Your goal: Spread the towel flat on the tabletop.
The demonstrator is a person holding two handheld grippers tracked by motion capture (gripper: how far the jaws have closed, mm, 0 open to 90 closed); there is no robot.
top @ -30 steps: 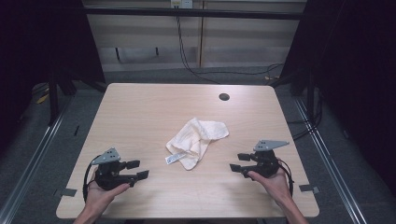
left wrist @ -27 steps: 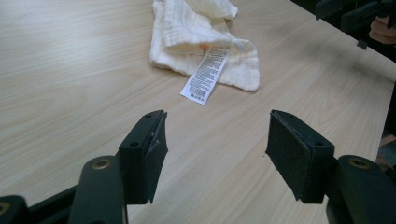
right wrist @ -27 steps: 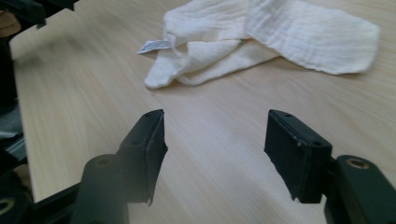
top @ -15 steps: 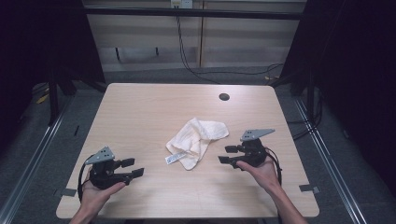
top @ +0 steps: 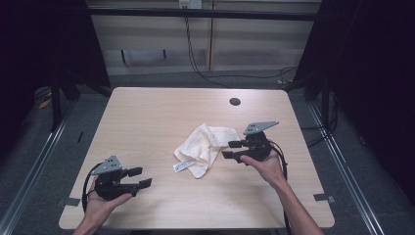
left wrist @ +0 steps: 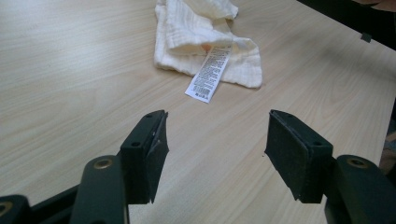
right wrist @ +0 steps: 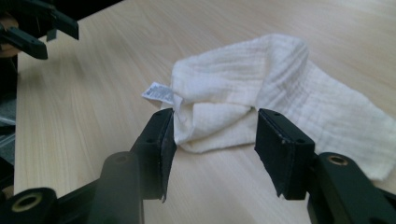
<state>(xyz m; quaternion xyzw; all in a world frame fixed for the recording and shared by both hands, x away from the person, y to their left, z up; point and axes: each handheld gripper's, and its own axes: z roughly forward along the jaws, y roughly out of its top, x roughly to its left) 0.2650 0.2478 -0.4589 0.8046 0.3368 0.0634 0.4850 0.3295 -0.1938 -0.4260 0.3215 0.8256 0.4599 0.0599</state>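
Reaching for the white cloth (top: 203,147) with our right gripper (top: 235,150)

Our right gripper sits just right of the cloth, which lies crumpled near the middle of the table (top: 147,117). In the right gripper view the cloth's near folded edge (right wrist: 215,126) shows between the two black jaws; they stand apart and have just been closing a little, but the pads do not press on it yet. A small white tag (top: 180,167) sticks out from the cloth's near left side and lies flat on the wood. Our left gripper (top: 139,177) is at the near left of the table, well apart from the cloth, with its jaws wide apart and only bare table between them. A small dark hole (top: 235,102) is in the table on the far right
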